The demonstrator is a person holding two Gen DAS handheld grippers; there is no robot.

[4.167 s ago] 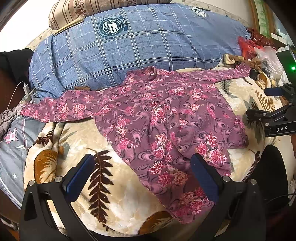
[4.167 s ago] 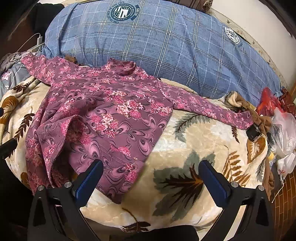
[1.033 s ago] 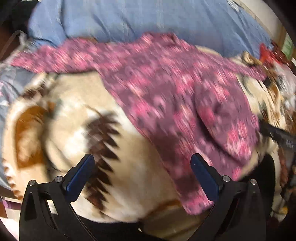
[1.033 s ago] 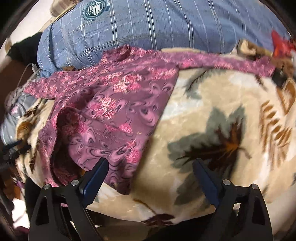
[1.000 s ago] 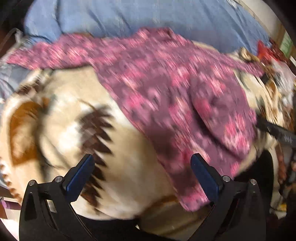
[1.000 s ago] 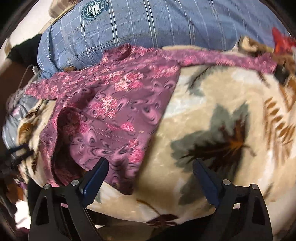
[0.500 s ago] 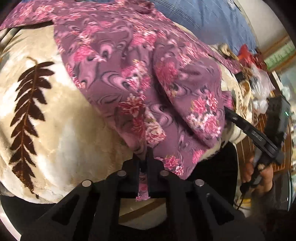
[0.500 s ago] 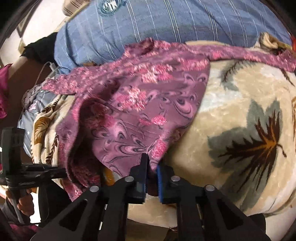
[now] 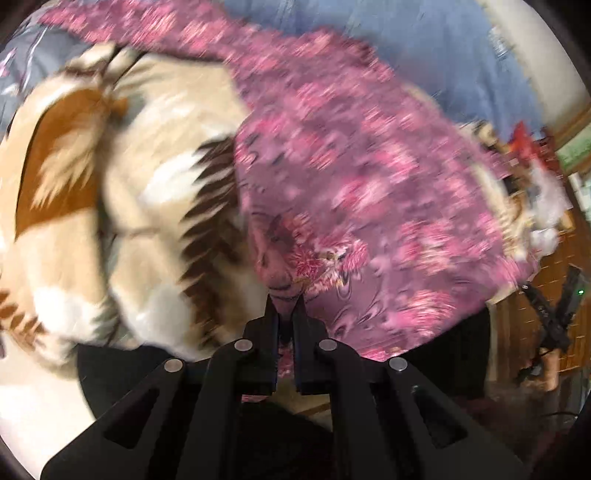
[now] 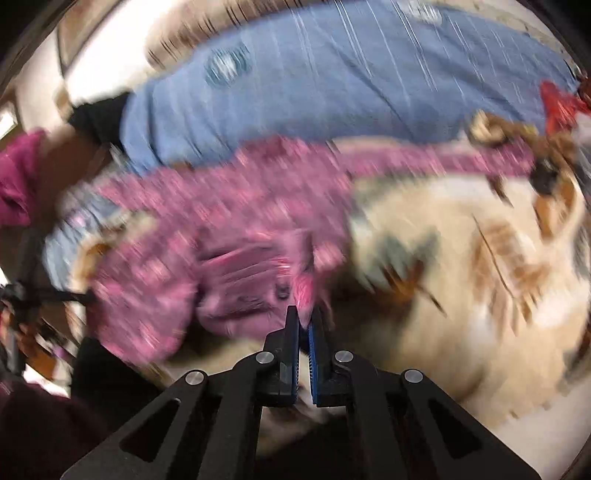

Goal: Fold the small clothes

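The left gripper is pinched tight on the bottom edge of the pink flowery shirt, and a bit of cloth pokes out between its two black fingers. The right gripper is pinched tight too, on another bit of the same shirt's bottom edge, with pink cloth bunched up right at its blue pads. Both pictures are blurry. The shirt lies spread on a fluffy cream blanket with brown leaf shapes on it. Near the grippers the cloth is lifted and crumpled, and farther away it lies flatter. One long sleeve runs off to the top left in the left view, and the other sleeve runs off to the right in the right view. Behind the shirt sits a big blue checked pillow. At the far right of the left view the other gripper and the hand holding it can just be seen, beside some red and white things too blurry to make out.
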